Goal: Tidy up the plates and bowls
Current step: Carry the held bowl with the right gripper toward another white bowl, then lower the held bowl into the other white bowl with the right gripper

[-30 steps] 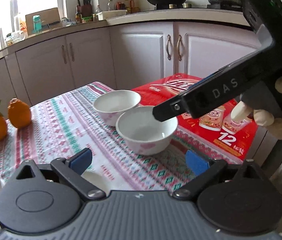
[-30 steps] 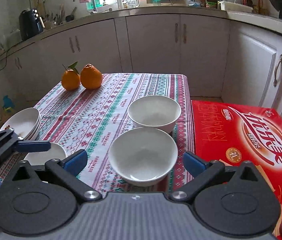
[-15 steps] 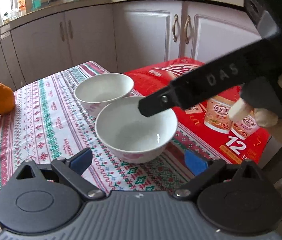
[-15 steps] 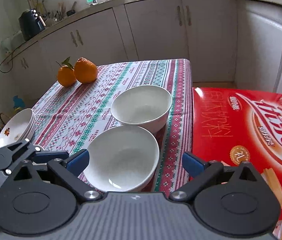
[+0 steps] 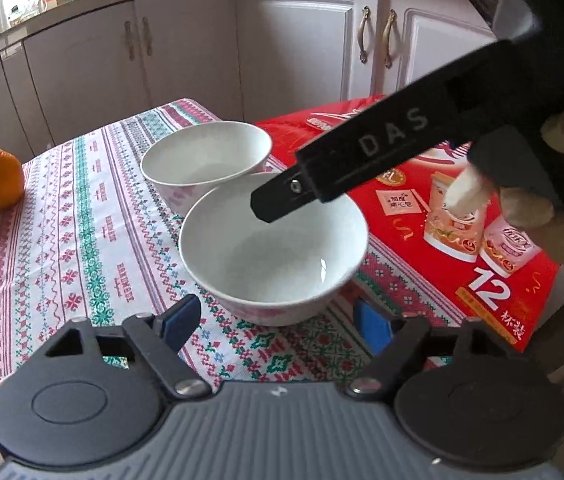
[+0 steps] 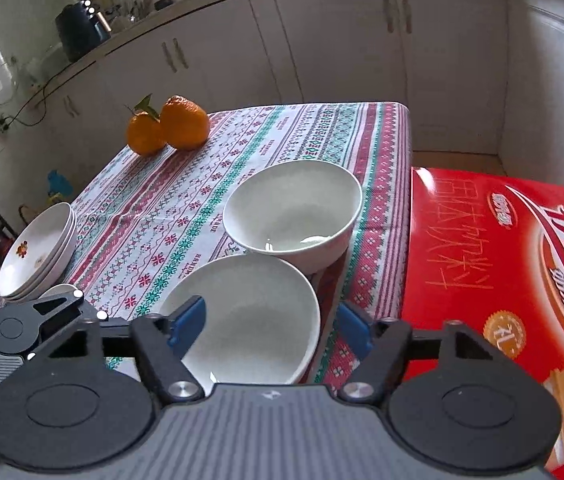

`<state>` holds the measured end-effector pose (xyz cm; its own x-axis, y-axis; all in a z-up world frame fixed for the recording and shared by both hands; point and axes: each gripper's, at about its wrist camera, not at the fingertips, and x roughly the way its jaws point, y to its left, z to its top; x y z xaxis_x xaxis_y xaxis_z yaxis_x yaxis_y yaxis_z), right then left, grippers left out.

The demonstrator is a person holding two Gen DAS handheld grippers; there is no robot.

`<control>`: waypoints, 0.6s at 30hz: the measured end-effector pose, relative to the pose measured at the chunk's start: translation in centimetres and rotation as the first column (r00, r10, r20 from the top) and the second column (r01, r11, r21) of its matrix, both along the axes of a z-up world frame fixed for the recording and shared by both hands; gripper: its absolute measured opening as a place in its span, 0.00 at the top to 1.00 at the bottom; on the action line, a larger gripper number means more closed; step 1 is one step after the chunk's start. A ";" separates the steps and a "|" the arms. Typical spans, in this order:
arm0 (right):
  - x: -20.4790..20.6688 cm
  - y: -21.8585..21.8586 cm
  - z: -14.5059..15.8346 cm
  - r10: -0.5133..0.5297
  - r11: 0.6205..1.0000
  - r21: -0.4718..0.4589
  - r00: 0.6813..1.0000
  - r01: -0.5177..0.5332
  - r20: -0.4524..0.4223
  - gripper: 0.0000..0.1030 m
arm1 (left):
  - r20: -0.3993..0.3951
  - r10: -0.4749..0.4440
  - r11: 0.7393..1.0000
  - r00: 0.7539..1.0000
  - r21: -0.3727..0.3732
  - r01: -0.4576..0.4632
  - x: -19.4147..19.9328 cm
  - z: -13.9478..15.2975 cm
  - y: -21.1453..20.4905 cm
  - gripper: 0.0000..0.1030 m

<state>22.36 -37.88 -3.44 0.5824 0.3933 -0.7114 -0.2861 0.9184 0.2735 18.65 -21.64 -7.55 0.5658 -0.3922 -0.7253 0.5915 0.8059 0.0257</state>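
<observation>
Both grippers close in on the near bowl

The left gripper (image 5: 278,322) and right gripper (image 6: 272,324) have just been narrowing, each now part open around the near bowl (image 6: 242,316), pads not clearly pressing. The far bowl (image 6: 293,212) sits touching it. Best to seat the pads squarely on the rim before lifting. A patterned cloth covers the counter (image 6: 186,208); oranges (image 6: 170,126) far left, stacked plates (image 6: 38,252) near left, white cabinets beyond
</observation>
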 end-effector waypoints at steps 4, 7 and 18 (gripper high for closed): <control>0.8 0.1 -0.2 0.022 1.000 -0.010 1.000 -0.022 -0.010 0.33 | 0.010 -0.006 1.000 1.000 -0.007 0.006 0.0 0.2 -0.2 0.21; 1.6 0.3 -0.4 0.041 0.999 -0.012 0.999 -0.041 -0.018 0.38 | 0.003 -0.003 1.000 1.000 -0.008 0.003 0.2 0.1 -0.1 0.26; 3.1 0.1 -1.2 0.075 0.997 0.035 0.995 -0.073 -0.073 0.50 | 0.003 0.004 1.000 1.000 -0.021 -0.004 0.6 0.1 0.0 0.27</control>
<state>25.47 -37.78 -4.61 0.4971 0.4569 -0.7376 -0.3305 0.8858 0.3259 19.22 -21.63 -7.49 0.5700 -0.4051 -0.7149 0.5880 0.8088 0.0105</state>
